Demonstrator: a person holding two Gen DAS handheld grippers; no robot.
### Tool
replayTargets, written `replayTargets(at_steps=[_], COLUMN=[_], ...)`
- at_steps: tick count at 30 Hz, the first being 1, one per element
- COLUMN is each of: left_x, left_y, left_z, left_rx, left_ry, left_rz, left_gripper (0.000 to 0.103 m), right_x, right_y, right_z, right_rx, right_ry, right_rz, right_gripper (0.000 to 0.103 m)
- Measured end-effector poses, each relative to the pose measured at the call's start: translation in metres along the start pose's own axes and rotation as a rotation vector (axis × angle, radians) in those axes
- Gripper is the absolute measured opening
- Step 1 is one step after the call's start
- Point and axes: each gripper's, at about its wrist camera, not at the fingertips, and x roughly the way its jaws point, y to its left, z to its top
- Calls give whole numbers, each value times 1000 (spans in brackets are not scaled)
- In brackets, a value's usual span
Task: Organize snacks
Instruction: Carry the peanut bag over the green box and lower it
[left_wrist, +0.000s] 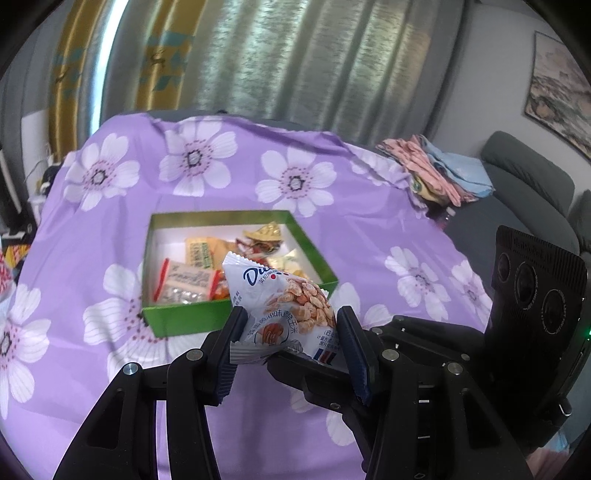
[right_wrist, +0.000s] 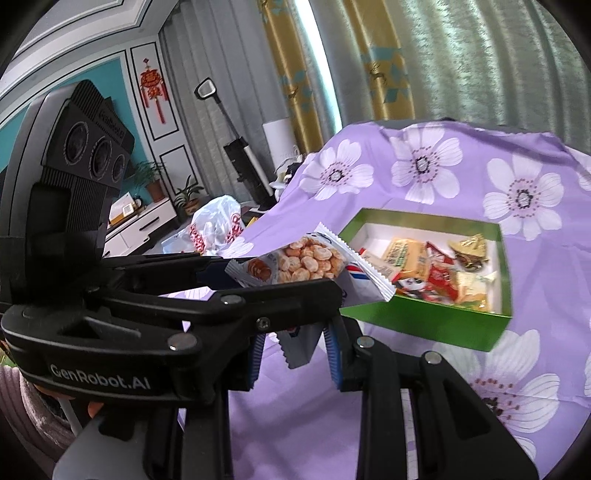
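Note:
A white snack packet (left_wrist: 284, 306) printed with puffed corn sits between the fingers of my left gripper (left_wrist: 291, 325), which is shut on it, above the purple cloth just in front of the green box (left_wrist: 184, 317). In the right wrist view the same packet (right_wrist: 306, 264) is held by the left gripper (right_wrist: 221, 280), and its lower corner hangs between my right gripper's fingers (right_wrist: 295, 347); whether they pinch it is unclear. The green box (right_wrist: 424, 325) holds several wrapped snacks (right_wrist: 436, 269).
The table wears a purple flowered cloth (left_wrist: 295, 177). Folded cloths (left_wrist: 439, 170) lie at its far right corner, next to a grey sofa (left_wrist: 532, 184). A plastic bag (right_wrist: 218, 225) and a vacuum (right_wrist: 243, 158) stand off the table's left side.

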Motion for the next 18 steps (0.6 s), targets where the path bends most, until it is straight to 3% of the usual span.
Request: replayTargets(at_steps=[18], left_x=[24], left_y=[-25], left_z=[42], left_rx=[78], left_ry=[-35], left_rz=[-19], left_gripper=[51], right_x=[-19], right_y=[-43], right_z=[25], right_rx=[12], right_ry=[-87], right_rz=[-48], right_gripper=[29])
